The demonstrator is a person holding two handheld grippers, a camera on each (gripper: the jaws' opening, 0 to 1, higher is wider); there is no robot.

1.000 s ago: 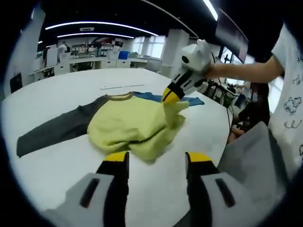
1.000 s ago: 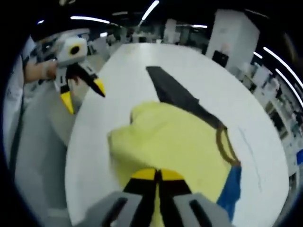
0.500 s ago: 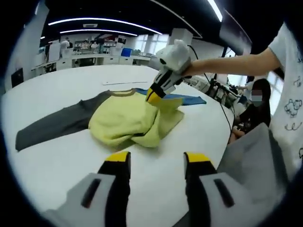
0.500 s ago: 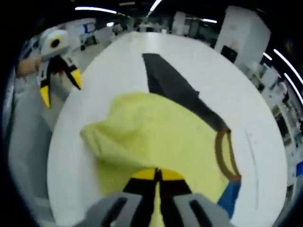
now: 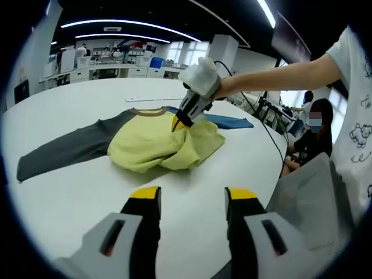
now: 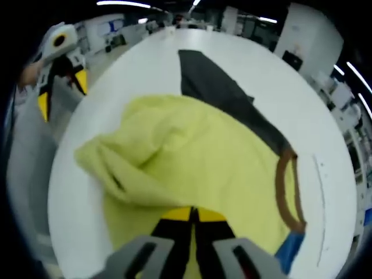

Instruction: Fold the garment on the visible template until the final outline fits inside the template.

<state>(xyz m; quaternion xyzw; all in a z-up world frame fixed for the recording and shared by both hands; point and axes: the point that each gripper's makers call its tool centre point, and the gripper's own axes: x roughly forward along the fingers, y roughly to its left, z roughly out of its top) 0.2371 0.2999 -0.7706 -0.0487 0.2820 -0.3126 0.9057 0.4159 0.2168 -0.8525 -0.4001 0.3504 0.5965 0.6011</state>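
A yellow-green shirt [image 5: 157, 142] with dark grey sleeves and a brown collar [image 5: 148, 114] lies bunched on the white table [image 5: 70, 192]. One grey sleeve [image 5: 61, 154] stretches left. Under the shirt lies a blue template [image 5: 229, 121]. My right gripper [image 5: 176, 125] is shut on a fold of the yellow cloth, held over the body of the shirt. In the right gripper view its jaws [image 6: 193, 216] pinch the yellow shirt [image 6: 203, 163], with the collar [image 6: 289, 189] to the right. My left gripper [image 5: 187, 197] hangs open above the bare table, short of the shirt, and shows as left gripper [image 6: 58, 75].
A person's arm [image 5: 273, 78] reaches in from the right, their white shirt [image 5: 357, 116] at the edge. Another person sits beyond the table's right edge [image 5: 311, 136]. A grey surface [image 5: 308, 197] lies right of the table. Desks and shelves [image 5: 110, 64] stand far behind.
My right gripper has carried the yellow fold leftward over the shirt's body, toward the collar. The folded flap now lies further across. My left gripper has stayed open in place.
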